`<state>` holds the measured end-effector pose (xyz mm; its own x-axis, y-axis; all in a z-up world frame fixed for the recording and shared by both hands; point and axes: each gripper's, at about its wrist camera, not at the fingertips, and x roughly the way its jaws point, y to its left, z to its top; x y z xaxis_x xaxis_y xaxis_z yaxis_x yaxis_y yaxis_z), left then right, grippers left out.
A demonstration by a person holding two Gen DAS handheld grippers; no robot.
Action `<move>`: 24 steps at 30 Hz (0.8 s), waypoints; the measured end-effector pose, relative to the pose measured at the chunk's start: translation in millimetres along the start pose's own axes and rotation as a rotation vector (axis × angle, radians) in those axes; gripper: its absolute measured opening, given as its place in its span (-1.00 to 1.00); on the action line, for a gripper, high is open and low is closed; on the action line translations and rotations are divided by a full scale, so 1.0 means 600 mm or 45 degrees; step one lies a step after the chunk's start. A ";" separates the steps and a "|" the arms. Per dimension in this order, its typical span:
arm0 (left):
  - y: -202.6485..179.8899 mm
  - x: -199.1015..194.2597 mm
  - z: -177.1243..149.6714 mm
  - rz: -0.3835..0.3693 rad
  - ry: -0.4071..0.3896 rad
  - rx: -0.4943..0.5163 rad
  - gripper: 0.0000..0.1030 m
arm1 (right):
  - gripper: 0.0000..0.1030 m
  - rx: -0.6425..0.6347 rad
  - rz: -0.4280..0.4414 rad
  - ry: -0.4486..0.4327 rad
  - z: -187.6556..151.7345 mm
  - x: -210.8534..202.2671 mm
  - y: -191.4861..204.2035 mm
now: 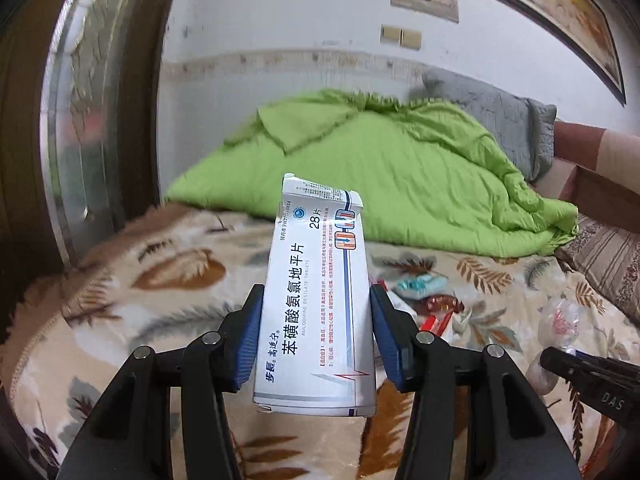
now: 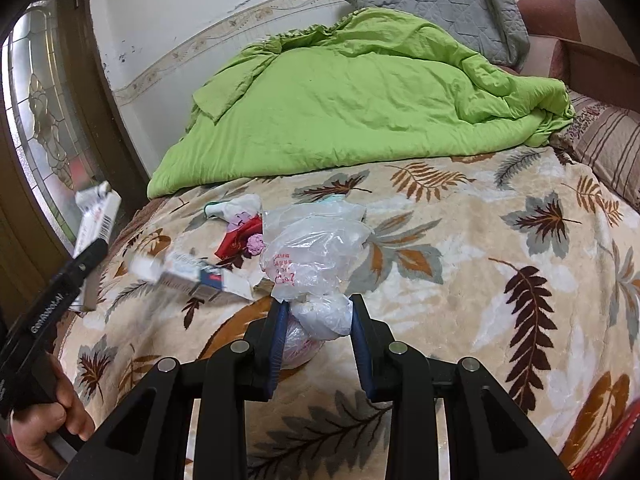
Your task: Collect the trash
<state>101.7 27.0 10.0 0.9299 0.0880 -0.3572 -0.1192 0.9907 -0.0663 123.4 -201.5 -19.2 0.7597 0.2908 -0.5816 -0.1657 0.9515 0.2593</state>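
Left claw is clamping a flat, glossy white cardboard pill box, lifted above the bed. Right claw is pinching a crinkled translucent plastic bag resting on the plush leaf-print blanket, beside scattered wrappers.

Lime-green quilt; beige leaf-patterned blanket; white-blue medicine box.

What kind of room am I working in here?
Most likely a bedroom: a bed under a leaf-print blanket, a rumpled green quilt and a grey pillow against the wall, with a glass-panelled door beside it.
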 end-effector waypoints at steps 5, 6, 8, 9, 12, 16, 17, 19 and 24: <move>-0.008 -0.002 0.005 -0.053 0.028 0.006 -0.03 | -0.36 -0.003 0.012 -0.014 0.001 -0.004 0.002; -0.010 0.003 0.001 -0.081 0.062 0.001 -0.03 | -0.36 -0.006 0.013 -0.017 0.001 -0.005 0.001; -0.019 0.011 -0.010 -0.135 0.135 -0.020 -0.03 | -0.36 -0.006 0.011 -0.019 0.000 -0.008 -0.001; -0.024 0.013 -0.016 -0.156 0.162 -0.023 -0.03 | -0.36 -0.001 0.009 -0.021 0.000 -0.010 -0.003; -0.050 0.021 -0.035 -0.233 0.248 -0.009 -0.03 | -0.36 0.018 0.006 -0.030 -0.003 -0.019 -0.010; -0.088 0.019 -0.050 -0.258 0.249 0.084 -0.03 | -0.36 0.050 0.008 -0.022 -0.006 -0.024 -0.020; -0.093 0.019 -0.053 -0.260 0.249 0.097 -0.03 | -0.36 0.055 0.005 -0.020 -0.006 -0.024 -0.021; -0.099 0.023 -0.058 -0.257 0.257 0.110 -0.03 | -0.36 0.069 0.002 -0.013 -0.005 -0.024 -0.027; -0.101 0.029 -0.062 -0.244 0.264 0.124 -0.03 | -0.36 0.089 0.003 -0.006 -0.005 -0.022 -0.033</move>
<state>112.0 -35.5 -26.5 0.8402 -0.1151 -0.5299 0.0953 0.9933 -0.0647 115.1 -223.6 -18.8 0.7622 0.2927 -0.5773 -0.1237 0.9413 0.3140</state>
